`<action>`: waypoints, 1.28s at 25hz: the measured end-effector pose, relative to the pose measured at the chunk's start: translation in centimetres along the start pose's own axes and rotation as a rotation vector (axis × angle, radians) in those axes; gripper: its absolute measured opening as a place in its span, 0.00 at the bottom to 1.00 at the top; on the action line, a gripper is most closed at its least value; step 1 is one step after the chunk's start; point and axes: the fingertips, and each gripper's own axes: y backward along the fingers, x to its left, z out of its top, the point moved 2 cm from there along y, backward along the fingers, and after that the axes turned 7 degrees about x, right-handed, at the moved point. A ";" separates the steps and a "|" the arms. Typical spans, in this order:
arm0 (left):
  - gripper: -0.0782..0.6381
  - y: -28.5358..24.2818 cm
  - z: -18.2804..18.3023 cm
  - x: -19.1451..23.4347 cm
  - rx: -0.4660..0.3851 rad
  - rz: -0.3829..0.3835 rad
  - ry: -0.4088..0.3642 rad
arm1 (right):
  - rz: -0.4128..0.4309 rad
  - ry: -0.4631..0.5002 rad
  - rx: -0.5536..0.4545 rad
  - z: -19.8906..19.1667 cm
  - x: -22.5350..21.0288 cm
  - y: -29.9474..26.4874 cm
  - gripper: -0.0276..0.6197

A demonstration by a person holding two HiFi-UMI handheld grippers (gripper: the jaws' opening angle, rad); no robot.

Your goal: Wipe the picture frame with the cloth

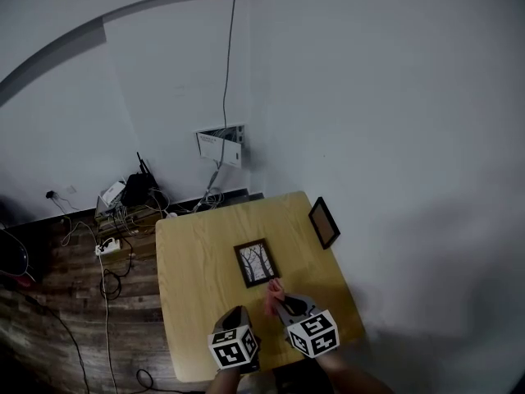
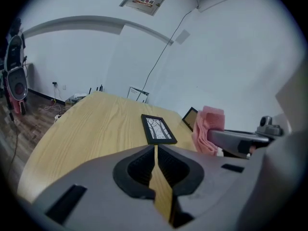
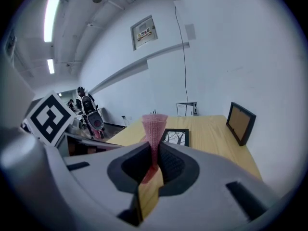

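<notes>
A small black picture frame [image 1: 256, 263] with a tree print lies flat mid-table; it also shows in the left gripper view as the picture frame [image 2: 158, 129] and in the right gripper view as the picture frame [image 3: 176, 137]. My right gripper [image 1: 283, 302] hovers just near of it, shut on a folded pink cloth [image 1: 273, 295]. The cloth [image 3: 154, 129] sticks up from between the pads. My left gripper [image 1: 239, 312] hangs beside it to the left, over the table's near part, shut with nothing in it [image 2: 156, 148]. From there the cloth [image 2: 208, 129] shows at the right.
A second black frame [image 1: 324, 222] leans against the white wall at the wooden table's [image 1: 197, 253] right edge. Cables, a power strip and a router [image 1: 123, 195] lie on the floor beyond the table's far left corner. A scooter [image 2: 17, 78] stands far left.
</notes>
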 end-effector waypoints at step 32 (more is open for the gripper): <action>0.12 22.4 -15.4 -3.2 -0.092 -0.053 -0.071 | 0.024 0.043 -0.188 -10.6 16.4 21.2 0.07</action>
